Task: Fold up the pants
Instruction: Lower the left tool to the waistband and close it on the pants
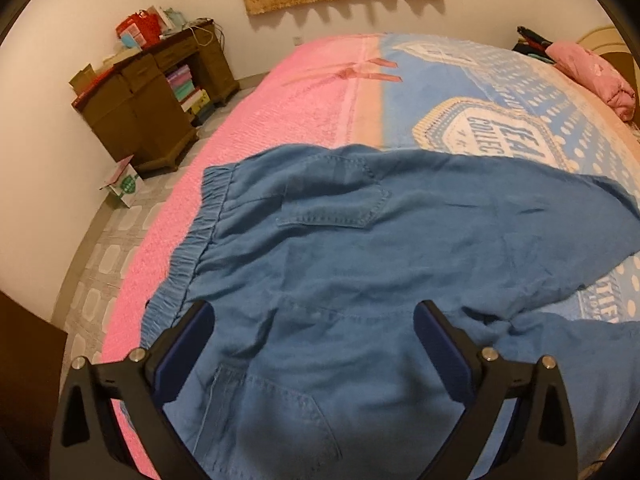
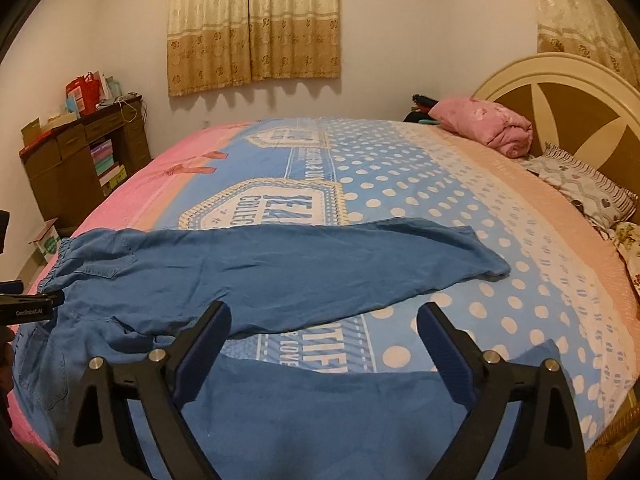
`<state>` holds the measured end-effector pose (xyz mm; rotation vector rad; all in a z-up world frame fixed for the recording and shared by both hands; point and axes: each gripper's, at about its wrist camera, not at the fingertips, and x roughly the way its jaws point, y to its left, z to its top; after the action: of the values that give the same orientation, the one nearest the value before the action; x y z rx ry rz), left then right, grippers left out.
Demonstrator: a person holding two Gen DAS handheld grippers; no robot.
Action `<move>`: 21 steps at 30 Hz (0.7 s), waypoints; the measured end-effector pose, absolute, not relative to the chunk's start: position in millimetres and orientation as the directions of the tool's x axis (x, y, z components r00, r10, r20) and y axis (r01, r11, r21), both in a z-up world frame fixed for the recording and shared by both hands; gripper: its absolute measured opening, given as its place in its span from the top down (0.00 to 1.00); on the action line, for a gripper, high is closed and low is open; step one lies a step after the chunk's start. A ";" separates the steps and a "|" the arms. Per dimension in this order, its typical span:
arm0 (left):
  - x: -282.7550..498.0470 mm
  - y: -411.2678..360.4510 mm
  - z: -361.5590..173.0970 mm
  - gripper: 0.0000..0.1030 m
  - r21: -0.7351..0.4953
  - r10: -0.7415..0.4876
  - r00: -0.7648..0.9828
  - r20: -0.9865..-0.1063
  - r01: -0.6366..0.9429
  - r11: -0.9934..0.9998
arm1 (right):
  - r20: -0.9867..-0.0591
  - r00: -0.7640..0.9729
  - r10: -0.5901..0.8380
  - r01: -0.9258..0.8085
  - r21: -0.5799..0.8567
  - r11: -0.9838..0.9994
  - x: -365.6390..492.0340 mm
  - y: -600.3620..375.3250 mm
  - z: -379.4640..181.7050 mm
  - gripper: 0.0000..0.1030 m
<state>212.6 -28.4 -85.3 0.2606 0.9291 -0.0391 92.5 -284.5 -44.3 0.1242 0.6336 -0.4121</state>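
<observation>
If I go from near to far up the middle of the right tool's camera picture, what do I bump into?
Near pants leg → strip of bedspread → far pants leg → badge print on the bedspread → curtain on the wall.

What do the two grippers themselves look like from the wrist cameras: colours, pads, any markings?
Both match: the left gripper and right gripper have black angular frames, silver round bolt heads at the pivots, and dark blue ribbed pads lining the jaws. The right wrist view shows white "GenRobot.AI" lettering on the left one's side. No cables or sleeves visible.
</observation>
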 end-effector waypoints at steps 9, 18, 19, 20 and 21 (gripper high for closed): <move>234.4 -38.2 -90.9 0.02 0.267 0.107 0.624 -0.774 0.168 0.949 | -0.614 0.719 -0.326 0.395 -0.026 0.919 110.3 -290.1 -58.5 0.08; 273.6 -33.8 -96.8 0.11 0.218 0.095 0.583 -0.807 0.145 0.965 | -0.641 0.709 -0.292 0.379 -0.002 0.925 119.7 -291.9 -72.7 0.20; 278.5 -33.0 -96.3 0.11 0.213 0.095 0.581 -0.809 0.137 0.967 | -0.646 0.707 -0.288 0.377 0.000 0.926 120.8 -291.2 -74.7 0.20; 284.3 -31.7 -95.4 0.11 0.203 0.097 0.578 -0.810 0.122 0.972 | -0.650 0.704 -0.284 0.376 0.002 0.927 122.6 -289.7 -77.3 0.20; 292.0 -29.5 -94.4 0.11 0.179 0.092 0.572 -0.815 0.099 0.979 | -0.651 0.704 -0.284 0.378 0.005 0.926 123.7 -288.7 -78.8 0.20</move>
<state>292.0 -29.5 -94.4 0.2145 0.9640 -0.0044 123.7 -288.7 -78.8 0.1417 0.6986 -0.3694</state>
